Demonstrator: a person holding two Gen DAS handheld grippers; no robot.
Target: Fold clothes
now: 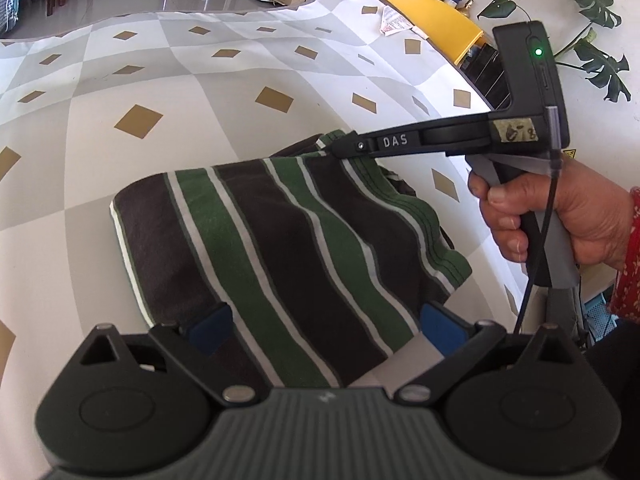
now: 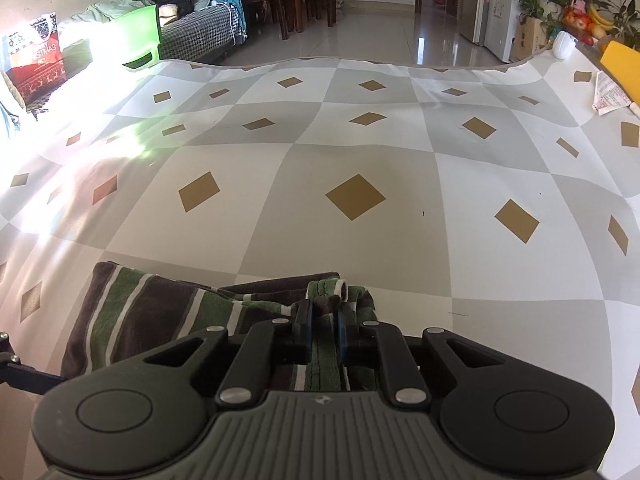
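Checkered grey-and-white cloth with gold diamonds covers the tabletop (image 2: 360, 152), and on it, near the front edge, lies the folded striped garment (image 1: 280, 240), dark brown with green and white bands. Its bunched green hem at the right end is pinched between the nearly closed fingers of the right gripper (image 2: 323, 322), held by a hand (image 1: 560, 216) with a red patterned sleeve (image 1: 628, 264). At the garment's near edge hangs the left gripper (image 1: 326, 320), its blue-padded fingers spread wide with the striped cloth lying between them; no pad presses on it. Farther back, a yellow box (image 1: 436, 20) and a crumpled paper (image 2: 612, 96) rest near the tabletop's edge, with potted leaves (image 1: 592, 20) beyond.
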